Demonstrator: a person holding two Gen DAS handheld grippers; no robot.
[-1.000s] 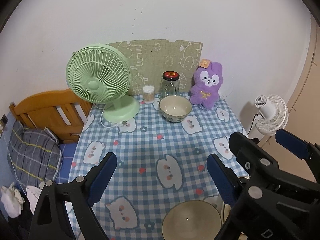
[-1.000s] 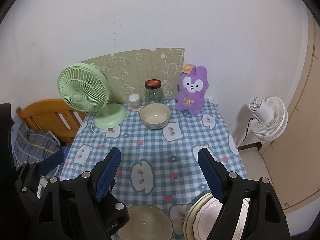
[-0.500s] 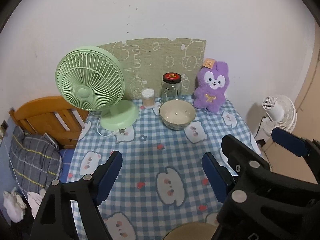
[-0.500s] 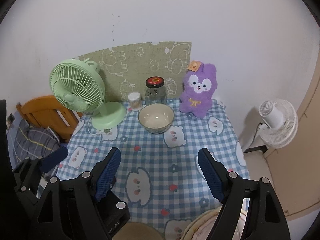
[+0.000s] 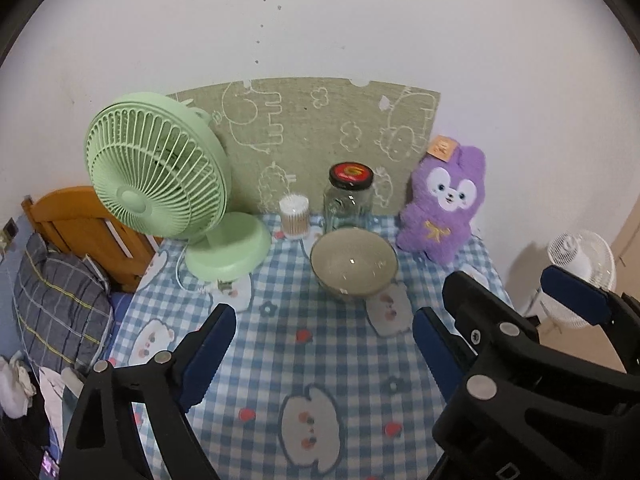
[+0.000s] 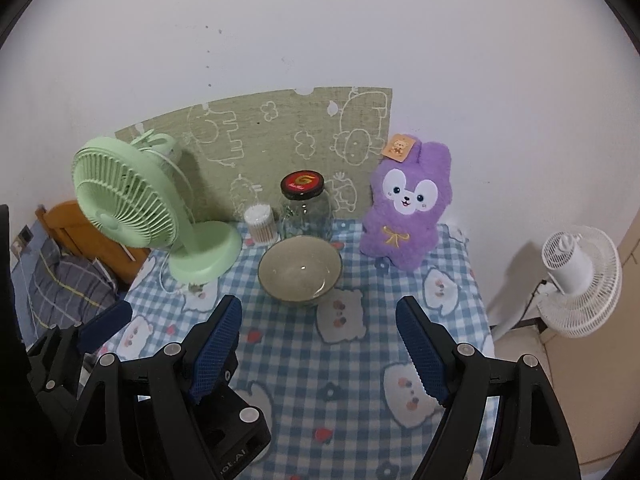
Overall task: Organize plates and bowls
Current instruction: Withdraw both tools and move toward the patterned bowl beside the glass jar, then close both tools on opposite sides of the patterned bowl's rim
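With both grippers riding side by side above the near half of the bench [image 6: 460, 280], we're in the approach phase here, folks, and nothing is in hand yet. Left gripper [image 5: 324, 354]: jaws spread wide, blue pads framing bare checked cloth. Right gripper [image 6: 320, 350]: same story, jaws spread and empty.

And there's the target, by my reading: the bowl [image 6: 300, 276], sitting upright toward the back of the bench, just in front of the glass jar [image 6: 306, 210] with its dark lid and just beside the cotton-swab tub [image 6: 262, 226]. Both cameras have it dead ahead, the right one a touch more centred. No plates show in either view at this moment, so I can't say where they sit.

Crowded back row, mind you! Green fan [image 6: 132, 204] on the left with its broad base near the bowl, purple plush rabbit [image 6: 406, 212] on the right.

What does the next move call for? I'd say a reach forward and down, one jaw going inside the bowl's rim and one outside, then a firm pinch on the wall. The glaze looks slick, so a shallow bite could slip. And the lift wants to come back toward us, away from that jar and the fan's base.
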